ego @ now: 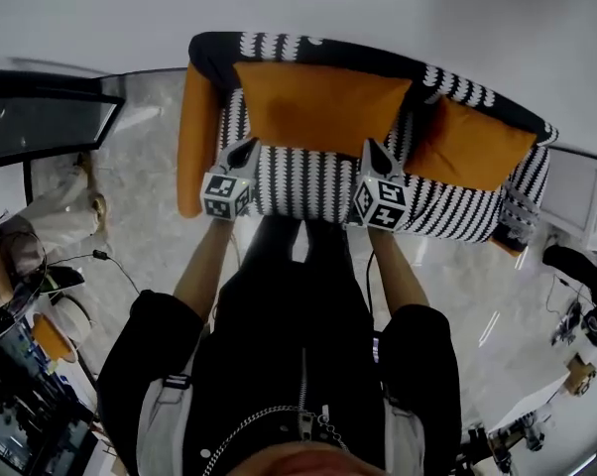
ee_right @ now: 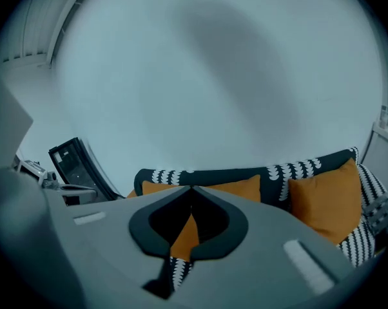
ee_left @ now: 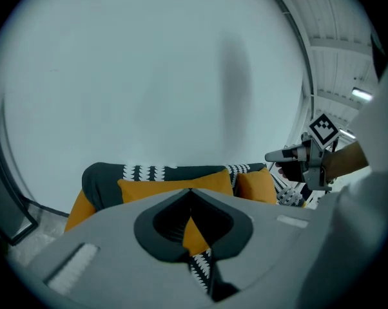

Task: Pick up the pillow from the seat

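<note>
A large orange pillow leans against the back of a black-and-white patterned sofa seat. A second orange pillow rests at the seat's right end. My left gripper hovers over the seat by the big pillow's lower left corner, shut and empty. My right gripper is shut and empty too, near that pillow's lower right corner. Neither touches a pillow. In the left gripper view the closed jaws point at the big pillow. The right gripper view shows its jaws closed before both pillows.
The sofa has an orange left armrest and stands against a white wall. A dark glass-framed panel is at the left, with cables and clutter on the floor. A white cabinet stands right of the sofa.
</note>
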### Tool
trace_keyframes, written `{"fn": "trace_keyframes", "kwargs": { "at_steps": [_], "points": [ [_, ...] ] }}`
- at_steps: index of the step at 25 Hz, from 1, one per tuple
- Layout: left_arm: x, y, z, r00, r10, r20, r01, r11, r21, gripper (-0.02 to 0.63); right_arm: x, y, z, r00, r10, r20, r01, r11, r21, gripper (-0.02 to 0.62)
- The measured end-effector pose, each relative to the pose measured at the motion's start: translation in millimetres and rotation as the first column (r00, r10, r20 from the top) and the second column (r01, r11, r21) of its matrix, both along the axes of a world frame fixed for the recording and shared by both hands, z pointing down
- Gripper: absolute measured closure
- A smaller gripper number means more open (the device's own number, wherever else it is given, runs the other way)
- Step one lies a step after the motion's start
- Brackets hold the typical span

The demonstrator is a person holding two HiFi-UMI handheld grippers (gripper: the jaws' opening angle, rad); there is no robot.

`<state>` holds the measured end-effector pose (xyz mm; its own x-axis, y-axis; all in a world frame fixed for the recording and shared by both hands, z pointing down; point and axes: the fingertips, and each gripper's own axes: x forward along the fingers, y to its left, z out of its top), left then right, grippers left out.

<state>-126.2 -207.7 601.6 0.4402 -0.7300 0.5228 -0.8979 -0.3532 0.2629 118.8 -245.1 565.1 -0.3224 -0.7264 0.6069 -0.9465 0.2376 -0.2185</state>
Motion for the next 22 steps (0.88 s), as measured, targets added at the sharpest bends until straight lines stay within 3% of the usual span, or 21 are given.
{"fn": "trace_keyframes", "kwargs": {
  "at_steps": [4,12,17,22],
  "points": [
    [-8.4,-8.3,33.7,0.999,-0.046,-0.021,0.044,0.996,-0.076,0.595,28.3,-9.8,29.3,0.999,0.042,-0.021,-0.042,0.999,-0.026,0.581],
    [-22.4,-41.1,96.4,0.995,-0.104,-0.005,0.102,0.988,-0.116,0.595,68.0,-32.5,100.0,0.994,0.049,-0.098,-0.058,0.994,-0.09,0.524],
    [-21.9,-53.0,139.5,0.995,-0.102,0.024,0.104,0.985,-0.136,0.595,73.1,-36.4,147.9,0.995,-0.014,-0.095,0.001,0.99,-0.139,0.39],
    [-15.0,-57.1,170.0,0.996,-0.087,0.029,0.091,0.985,-0.144,0.533,79.8,-36.7,188.6,0.992,-0.073,-0.104,0.055,0.985,-0.161,0.285]
  ]
}}
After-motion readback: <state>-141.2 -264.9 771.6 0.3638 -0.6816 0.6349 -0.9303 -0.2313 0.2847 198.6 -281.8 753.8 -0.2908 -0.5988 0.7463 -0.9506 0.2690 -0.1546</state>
